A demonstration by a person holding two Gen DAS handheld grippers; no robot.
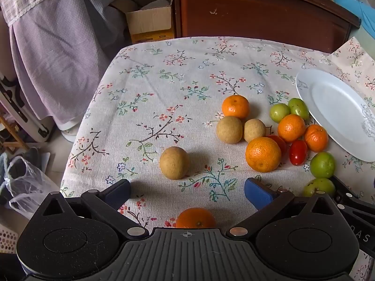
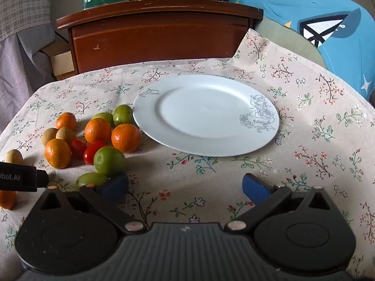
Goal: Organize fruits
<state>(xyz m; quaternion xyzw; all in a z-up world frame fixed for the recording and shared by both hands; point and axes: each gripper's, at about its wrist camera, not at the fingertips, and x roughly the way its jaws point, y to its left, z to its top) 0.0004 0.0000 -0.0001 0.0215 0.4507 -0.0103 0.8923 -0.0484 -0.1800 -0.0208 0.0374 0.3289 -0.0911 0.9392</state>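
A heap of fruit lies on the flowered tablecloth: several oranges, tan round fruits, green fruits and red cherry tomatoes. One tan fruit sits apart, just ahead of my open left gripper. A lone orange lies close under that gripper's body. My right gripper stands open over bare cloth, with nothing between its fingers. The white plate lies ahead of it, holding nothing. The fruit heap is to the plate's left.
A brown wooden cabinet stands behind the table. A cardboard box and a purple hanging cloth are at the left, a plastic bag on the floor. A blue cushion rests at the right.
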